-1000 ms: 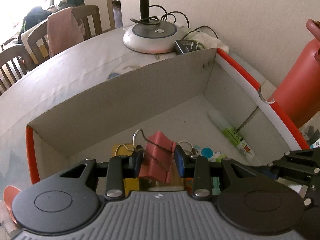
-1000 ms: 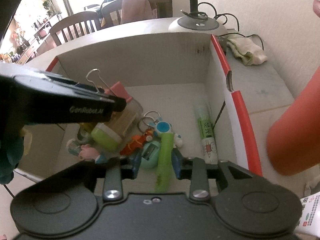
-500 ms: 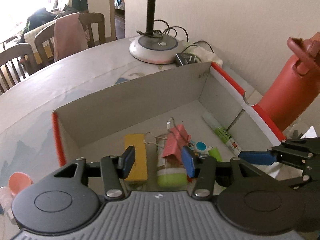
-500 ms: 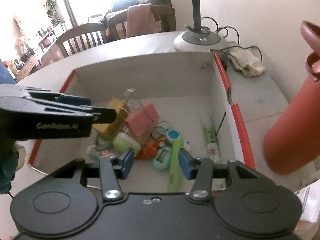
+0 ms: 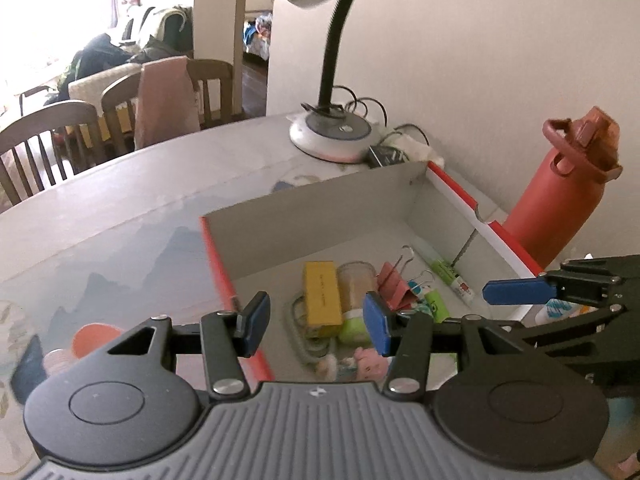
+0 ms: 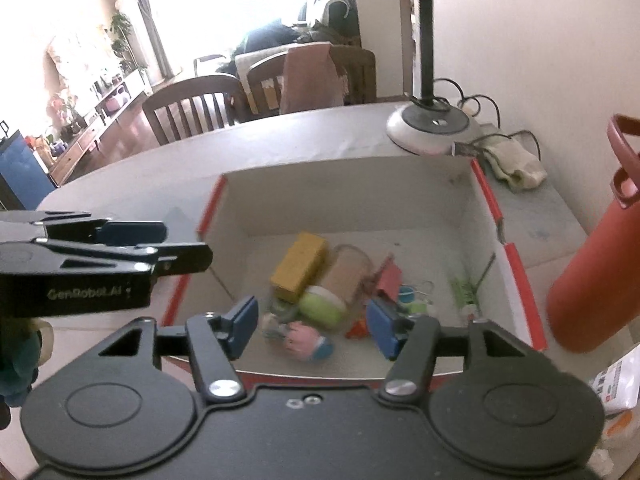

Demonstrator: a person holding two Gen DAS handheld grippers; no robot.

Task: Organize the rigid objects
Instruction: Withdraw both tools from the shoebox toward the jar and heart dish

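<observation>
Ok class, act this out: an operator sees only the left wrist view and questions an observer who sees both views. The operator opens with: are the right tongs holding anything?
Observer: No. The right tongs stand open, having just been opening, with nothing held between them.
Operator: What is the pale thing by the lamp base?
Observer: A crumpled cream cloth lies beside the lamp base, outside the box.
Operator: Is anything lying near the bottle?
Observer: A printed packet lies outside the box, nearer the camera than the red bottle.
</observation>
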